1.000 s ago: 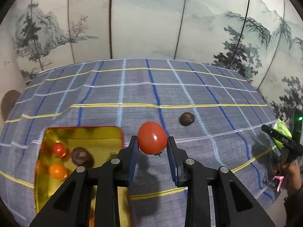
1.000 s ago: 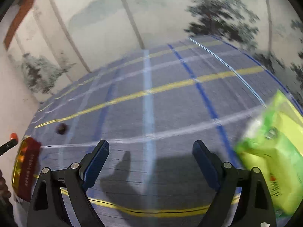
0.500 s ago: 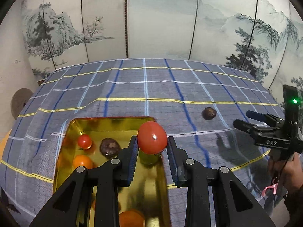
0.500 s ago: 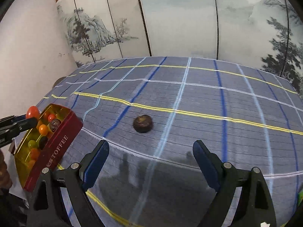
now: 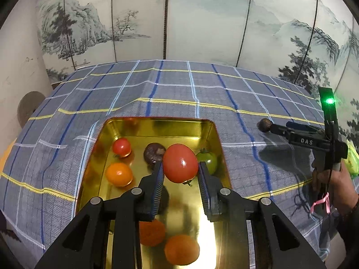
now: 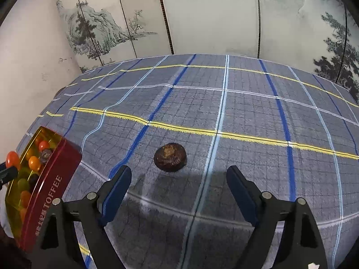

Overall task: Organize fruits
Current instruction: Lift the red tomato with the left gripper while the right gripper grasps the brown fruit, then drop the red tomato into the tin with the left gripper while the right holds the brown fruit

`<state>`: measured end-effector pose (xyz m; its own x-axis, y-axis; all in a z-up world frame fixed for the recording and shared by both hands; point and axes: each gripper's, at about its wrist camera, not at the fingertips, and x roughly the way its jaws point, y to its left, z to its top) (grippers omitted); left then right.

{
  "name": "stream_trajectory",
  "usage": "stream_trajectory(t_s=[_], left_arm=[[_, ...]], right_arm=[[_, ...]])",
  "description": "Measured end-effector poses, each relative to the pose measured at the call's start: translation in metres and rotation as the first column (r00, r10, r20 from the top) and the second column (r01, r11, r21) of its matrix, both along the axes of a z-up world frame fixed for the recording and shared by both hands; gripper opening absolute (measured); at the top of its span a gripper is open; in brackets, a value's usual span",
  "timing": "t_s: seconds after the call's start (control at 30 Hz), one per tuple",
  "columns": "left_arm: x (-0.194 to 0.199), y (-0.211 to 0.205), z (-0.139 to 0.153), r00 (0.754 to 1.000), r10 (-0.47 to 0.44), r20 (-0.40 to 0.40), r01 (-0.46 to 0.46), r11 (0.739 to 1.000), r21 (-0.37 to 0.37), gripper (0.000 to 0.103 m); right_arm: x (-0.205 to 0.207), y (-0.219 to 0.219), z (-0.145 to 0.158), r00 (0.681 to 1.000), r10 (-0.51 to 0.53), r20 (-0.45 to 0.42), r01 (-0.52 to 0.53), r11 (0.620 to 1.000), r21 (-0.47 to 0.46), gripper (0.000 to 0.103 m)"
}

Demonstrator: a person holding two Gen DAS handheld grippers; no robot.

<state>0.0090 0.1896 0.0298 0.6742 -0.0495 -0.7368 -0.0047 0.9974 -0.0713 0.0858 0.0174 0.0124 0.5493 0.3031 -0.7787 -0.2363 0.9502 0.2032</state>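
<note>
A: Left wrist view: the left gripper (image 5: 180, 174) pinches a red tomato (image 5: 180, 163) above the gold-lined tin (image 5: 157, 124).

B: And the right gripper (image 6: 178, 185)?

A: Spread wide, low over the plaid tablecloth (image 6: 246, 109), the dark brown fruit (image 6: 169, 157) just ahead of its fingers. A painted folding screen (image 5: 202, 22) stands behind.

B: What's in the tin?

A: At least seven: three orange, one small red, one green, two dark.

Red tomato (image 5: 180, 163), gold-lined red tin (image 5: 157, 127), blue-grey plaid tablecloth (image 5: 170, 87), dark brown fruit (image 6: 169, 157)
</note>
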Motion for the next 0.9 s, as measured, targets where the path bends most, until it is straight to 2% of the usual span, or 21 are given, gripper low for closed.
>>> stream_trajectory(t_s=[0.23,0.27,0.3,0.33,0.37,0.43,0.57,0.7,0.9], left_arm=[[-0.002,0.007,-0.004,1.000,0.009,-0.011,-0.009,1.000,-0.006,0.032],[-0.001,0.007,-0.004,1.000,0.009,-0.011,-0.009,1.000,-0.004,0.032],[-0.001,0.007,-0.005,1.000,0.008,-0.012,-0.008,1.000,-0.001,0.032],[-0.002,0.007,-0.005,1.000,0.007,-0.013,-0.007,1.000,-0.002,0.032],[-0.002,0.007,-0.005,1.000,0.007,-0.014,-0.007,1.000,-0.005,0.032],[-0.002,0.007,-0.005,1.000,0.004,-0.017,-0.004,1.000,-0.004,0.032],[-0.006,0.009,-0.003,1.000,0.007,-0.014,-0.007,1.000,-0.006,0.032],[-0.014,0.011,-0.002,1.000,0.013,-0.014,-0.013,1.000,0.002,0.032],[-0.029,0.016,-0.005,1.000,0.022,-0.022,-0.022,1.000,0.011,0.032]], right_arm=[[0.021,0.022,-0.007,0.999,0.033,-0.005,-0.033,0.997,-0.074,0.080],[0.024,0.024,-0.010,0.999,0.036,-0.013,-0.037,0.996,-0.086,0.072],[0.028,0.027,-0.014,0.999,0.041,-0.032,-0.044,0.994,-0.096,0.048],[0.030,0.029,-0.018,0.998,0.044,-0.050,-0.049,0.994,-0.100,0.035],[0.030,0.030,-0.016,0.998,0.046,-0.035,-0.050,0.993,-0.108,0.033],[0.026,0.031,-0.014,0.997,0.064,-0.044,-0.067,0.995,-0.076,0.033],[-0.001,0.027,0.002,0.998,0.060,-0.007,-0.061,0.998,-0.011,0.033],[-0.047,0.020,0.023,0.998,0.055,0.038,-0.058,0.996,0.071,0.033],[-0.101,0.013,0.046,0.996,0.050,0.074,-0.058,0.992,0.111,0.033]])
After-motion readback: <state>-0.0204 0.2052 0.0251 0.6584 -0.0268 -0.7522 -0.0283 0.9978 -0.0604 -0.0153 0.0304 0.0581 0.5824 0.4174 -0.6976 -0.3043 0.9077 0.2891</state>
